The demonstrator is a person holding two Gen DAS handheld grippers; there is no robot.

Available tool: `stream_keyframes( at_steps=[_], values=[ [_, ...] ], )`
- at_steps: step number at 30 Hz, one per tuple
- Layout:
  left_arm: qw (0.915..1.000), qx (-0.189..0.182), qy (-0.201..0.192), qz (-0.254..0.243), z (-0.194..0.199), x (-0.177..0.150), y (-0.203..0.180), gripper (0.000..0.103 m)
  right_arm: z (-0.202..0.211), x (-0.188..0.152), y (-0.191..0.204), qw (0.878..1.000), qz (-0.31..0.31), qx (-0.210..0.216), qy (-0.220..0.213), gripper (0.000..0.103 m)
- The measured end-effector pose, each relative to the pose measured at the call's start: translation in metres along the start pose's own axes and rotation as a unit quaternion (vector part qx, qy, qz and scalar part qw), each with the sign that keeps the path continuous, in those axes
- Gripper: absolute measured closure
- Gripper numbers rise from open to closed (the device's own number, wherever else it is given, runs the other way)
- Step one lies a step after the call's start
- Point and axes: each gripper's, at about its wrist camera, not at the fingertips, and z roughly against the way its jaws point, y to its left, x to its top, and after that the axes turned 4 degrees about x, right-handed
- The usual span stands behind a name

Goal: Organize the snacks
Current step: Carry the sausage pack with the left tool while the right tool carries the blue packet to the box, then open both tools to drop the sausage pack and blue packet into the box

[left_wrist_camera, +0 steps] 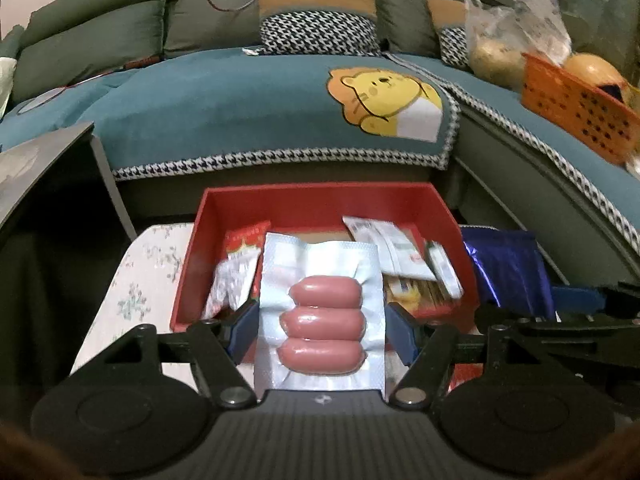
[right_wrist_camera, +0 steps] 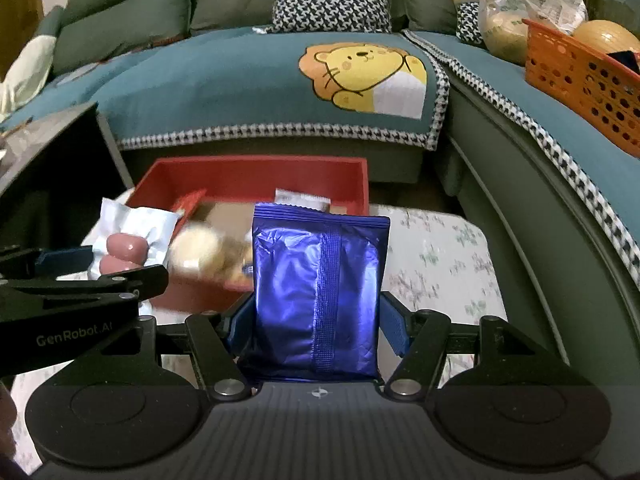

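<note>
My left gripper [left_wrist_camera: 320, 330] is shut on a clear pack of three pink sausages [left_wrist_camera: 322, 320], held over the near edge of a red box [left_wrist_camera: 320, 202]. Several snack packets [left_wrist_camera: 394, 254] lie inside that box. In the right wrist view, my right gripper [right_wrist_camera: 318, 322] is shut on a shiny blue foil bag [right_wrist_camera: 320, 292], raised above the flowered tabletop to the right of the red box [right_wrist_camera: 256, 174]. The sausage pack [right_wrist_camera: 128, 240] and the left gripper [right_wrist_camera: 80, 276] show at the left of that view. The blue bag [left_wrist_camera: 506, 264] also appears at the right of the left wrist view.
A flowered cloth [right_wrist_camera: 440, 264] covers the low table under the box. Behind it runs a teal and green sofa [left_wrist_camera: 248, 100] with a lion print. An orange basket [right_wrist_camera: 580, 84] and plastic bags [right_wrist_camera: 520, 8] sit on the sofa's right part. A dark screen [left_wrist_camera: 36, 172] stands at left.
</note>
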Motion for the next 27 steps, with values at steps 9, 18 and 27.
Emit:
stream_keyframes(
  at_steps=[9,18,27],
  values=[
    [0.9996,0.023,-0.004,0.019,-0.047,0.028,0.009,0.017,-0.046,0.032,-0.005,1.000,-0.011,0.010,-0.005,0.032],
    [0.9986,0.039,0.019,0.030,-0.092,0.031,0.019,0.017,-0.094,0.037,-0.003,1.000,-0.019,0.020,0.006,0.032],
    [0.9970,0.035,0.049,0.050,-0.111,0.026,0.025,0.017,-0.110,0.037,0.002,1.000,-0.010,0.004,0.004,0.029]
  ],
)
